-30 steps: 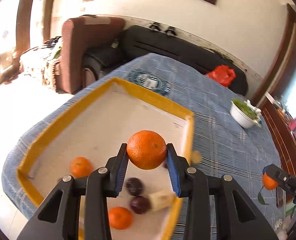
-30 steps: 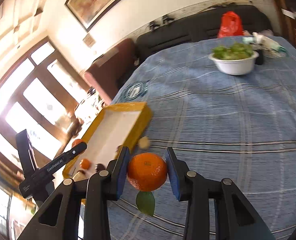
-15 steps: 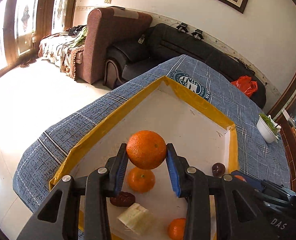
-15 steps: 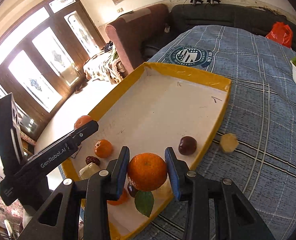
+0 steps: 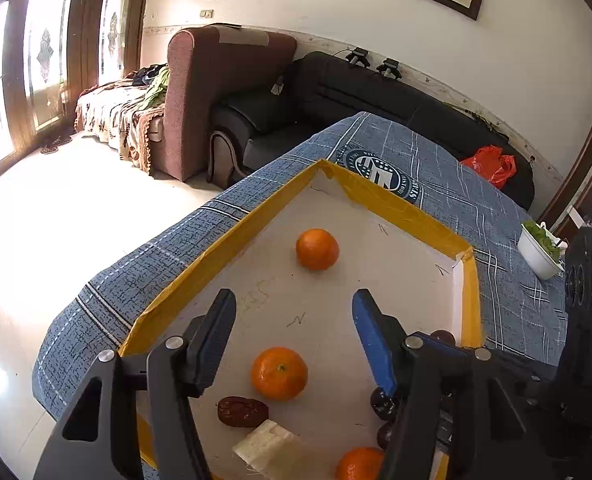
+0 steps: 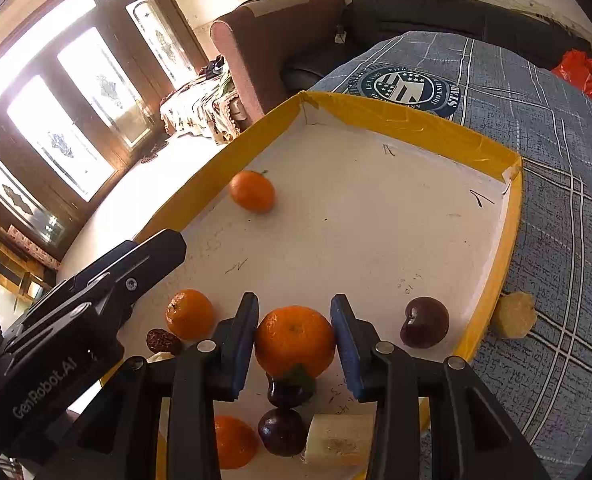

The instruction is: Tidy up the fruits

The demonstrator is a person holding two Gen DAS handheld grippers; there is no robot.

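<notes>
A yellow-rimmed white tray (image 5: 392, 208) (image 6: 416, 124) lies on the blue cloth. My left gripper (image 5: 293, 304) is open and empty above the tray; an orange (image 5: 317, 249) (image 6: 252, 191) lies loose on the tray floor beyond it. My right gripper (image 6: 294, 322) is shut on a leafy orange (image 6: 294, 340) over the tray's near end. Another orange (image 5: 279, 373) (image 6: 189, 313), a date (image 5: 241, 411), dark plums (image 6: 424, 322) and a pale fruit piece (image 6: 338, 440) lie in the tray.
A pale fruit chunk (image 6: 514, 320) lies on the cloth just outside the tray's right rim. A white bowl of greens (image 5: 540, 250) stands at the far right. A red bag (image 5: 492, 164) and sofas lie beyond the table. The table edge drops off at the left.
My left gripper has opened and let go of its orange, which now lies in the tray. My right gripper has moved further over the tray with its orange.
</notes>
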